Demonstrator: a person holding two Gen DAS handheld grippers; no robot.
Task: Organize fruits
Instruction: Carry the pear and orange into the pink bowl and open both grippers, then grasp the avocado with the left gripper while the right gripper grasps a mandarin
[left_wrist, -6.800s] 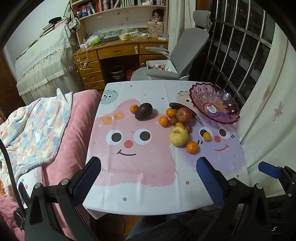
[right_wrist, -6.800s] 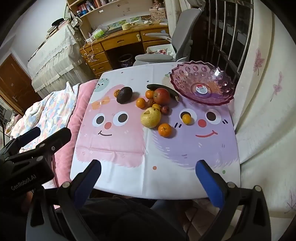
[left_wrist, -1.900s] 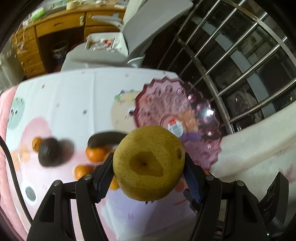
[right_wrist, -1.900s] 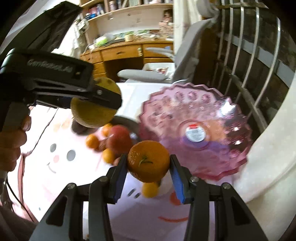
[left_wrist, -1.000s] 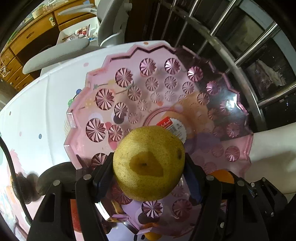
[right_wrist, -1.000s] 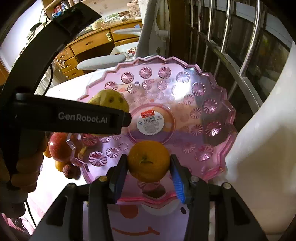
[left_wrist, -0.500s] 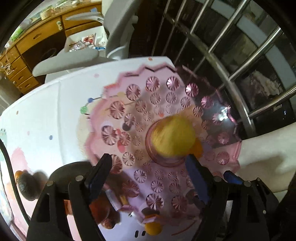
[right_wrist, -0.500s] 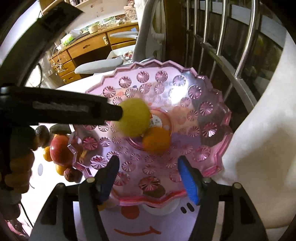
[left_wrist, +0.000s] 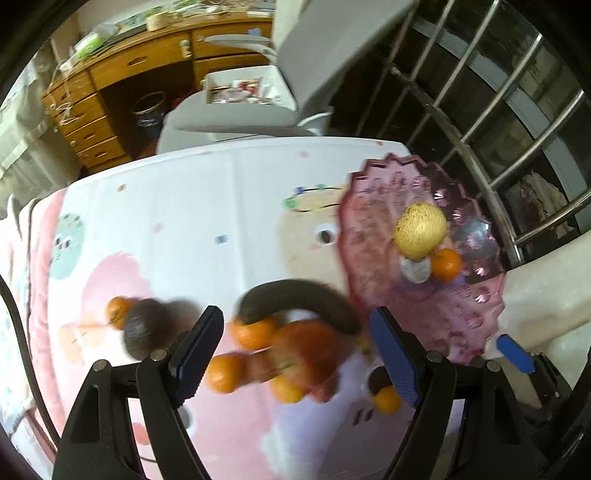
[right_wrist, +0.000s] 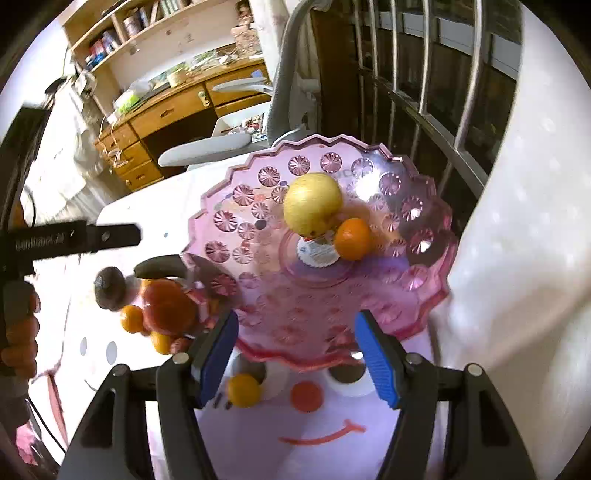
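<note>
I see the bowl (right_wrist: 424, 284) on the bench (left_wrist: 229, 192), at its far right corner by the window bars (right_wrist: 424, 92). In the bowl lie a pear (right_wrist: 312, 205) and an orange (right_wrist: 352, 238), touching, orange to the pear's right. Left of the bowl sits the fruit cluster: an apple (right_wrist: 168, 304) with a banana (left_wrist: 299, 297) behind it, an avocado (right_wrist: 109, 288) further left. A chair (left_wrist: 236, 118) stands behind the bench.

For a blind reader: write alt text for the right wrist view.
A scalloped pink glass bowl holds a yellow pear touching a small orange. The right gripper, fingers apart and empty, hangs over its near rim; more fruit lies on the tablecloth at left.
</note>
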